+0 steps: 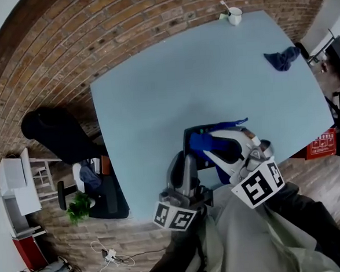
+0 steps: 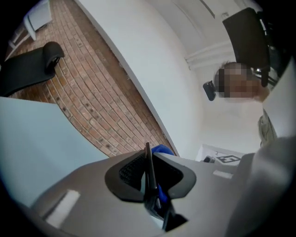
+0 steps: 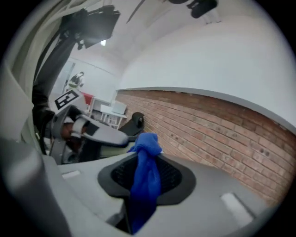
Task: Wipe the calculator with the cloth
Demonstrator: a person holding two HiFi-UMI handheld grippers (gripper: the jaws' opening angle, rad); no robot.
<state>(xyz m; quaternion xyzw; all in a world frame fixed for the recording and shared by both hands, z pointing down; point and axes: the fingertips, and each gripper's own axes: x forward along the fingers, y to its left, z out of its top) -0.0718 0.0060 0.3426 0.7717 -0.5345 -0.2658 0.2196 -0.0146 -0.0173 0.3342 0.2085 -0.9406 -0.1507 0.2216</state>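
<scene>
Currently both grippers are up over the near edge of the pale blue table (image 1: 155,93), close together.

Left gripper (image 1: 187,160): jaws nearly together, clamped on the calculator (image 1: 192,154). In the left gripper view the calculator (image 2: 148,162) shows edge-on as a thin dark slab pinched between the left gripper (image 2: 149,175) pads, with a bit of blue just behind it.

Right gripper (image 1: 216,148): jaws partly closed, pinching the blue cloth (image 1: 204,142). In the right gripper view the cloth (image 3: 147,148) runs up between the right gripper (image 3: 147,185) pads and bunches into a knot-like lump above them.

Head view: the cloth lies against the calculator's upper face, probably touching, though the overlap makes contact hard to confirm.

Elsewhere on the table: a second, darker blue rag (image 1: 282,58) near the far right corner; a white cup (image 1: 234,16) at the far edge. Both are well apart from the grippers.
</scene>
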